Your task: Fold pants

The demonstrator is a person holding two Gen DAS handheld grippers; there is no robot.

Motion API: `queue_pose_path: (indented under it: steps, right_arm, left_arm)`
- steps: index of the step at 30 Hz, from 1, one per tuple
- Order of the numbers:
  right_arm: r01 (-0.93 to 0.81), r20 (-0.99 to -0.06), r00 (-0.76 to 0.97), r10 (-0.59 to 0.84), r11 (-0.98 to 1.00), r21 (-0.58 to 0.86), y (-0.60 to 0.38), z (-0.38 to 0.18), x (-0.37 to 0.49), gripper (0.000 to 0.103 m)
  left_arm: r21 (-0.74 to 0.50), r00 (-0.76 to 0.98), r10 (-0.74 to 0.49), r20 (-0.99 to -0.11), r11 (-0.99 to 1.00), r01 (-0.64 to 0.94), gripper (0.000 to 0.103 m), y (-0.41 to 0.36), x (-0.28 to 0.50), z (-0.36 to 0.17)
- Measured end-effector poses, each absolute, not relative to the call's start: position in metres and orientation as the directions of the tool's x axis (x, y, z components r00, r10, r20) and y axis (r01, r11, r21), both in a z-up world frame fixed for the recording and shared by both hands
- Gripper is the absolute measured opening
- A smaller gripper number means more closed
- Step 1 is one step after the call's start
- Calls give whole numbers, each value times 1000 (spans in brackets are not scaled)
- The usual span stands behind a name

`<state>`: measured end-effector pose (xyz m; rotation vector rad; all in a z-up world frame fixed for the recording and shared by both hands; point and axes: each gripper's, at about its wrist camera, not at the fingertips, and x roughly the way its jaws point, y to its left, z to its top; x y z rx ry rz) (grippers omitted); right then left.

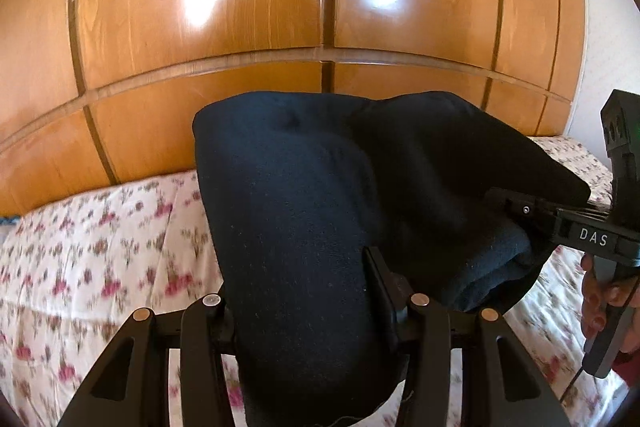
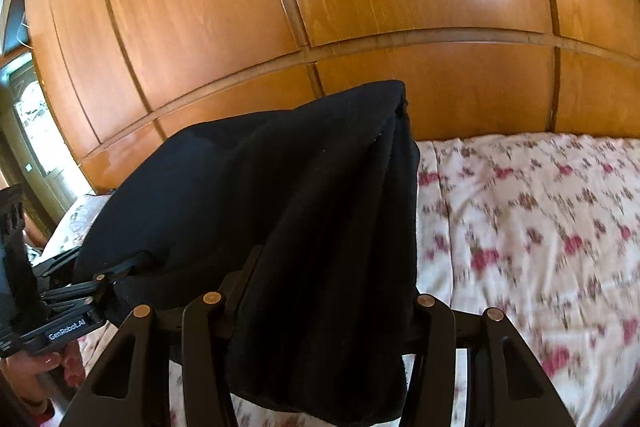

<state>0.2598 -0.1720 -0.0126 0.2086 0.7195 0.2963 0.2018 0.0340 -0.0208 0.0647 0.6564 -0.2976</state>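
Note:
The black pants, folded into a thick bundle, hang in the air above the bed. In the left wrist view my left gripper is shut on one end of the bundle, and the cloth drapes over its fingers and hides the tips. My right gripper comes in from the right edge and grips the other end. In the right wrist view the pants are clamped in my right gripper, with a folded edge standing up. My left gripper bites the cloth at the lower left.
A bed with a white floral bedspread lies below the pants. Behind it stands a glossy wooden wardrobe. A person's hand holds the right gripper's handle. A doorway shows at the far left.

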Motion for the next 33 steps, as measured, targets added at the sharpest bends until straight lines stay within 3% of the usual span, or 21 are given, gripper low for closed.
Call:
queue_pose_path:
  steps: [5, 10, 19, 25, 30, 33]
  right_arm:
    - [-207, -608, 719, 339, 938, 278, -174, -19, 278, 51]
    - [-161, -656, 684, 318, 943, 290, -185, -48, 299, 52]
    - [-134, -644, 709, 288, 951, 278, -188, -59, 296, 61]
    - [-107, -651, 717, 248, 962, 249, -187, -58, 294, 70]
    - [-60, -673, 711, 204, 971, 231, -189, -59, 296, 89]
    - [-35, -682, 705, 194, 970, 240, -191, -57, 292, 94]
  left_arm:
    - [-38, 746, -246, -619, 958, 285, 50, 35, 232, -30]
    - [-38, 716, -240, -656, 958, 286, 51, 30, 247, -53]
    - [5, 777, -207, -595, 965, 261, 56, 27, 232, -71]
    - [-15, 775, -218, -593, 965, 260, 59, 32, 232, -71]
    - [-60, 769, -222, -600, 970, 234, 71, 42, 234, -72]
    - [-69, 773, -204, -601, 977, 204, 78, 47, 229, -71]
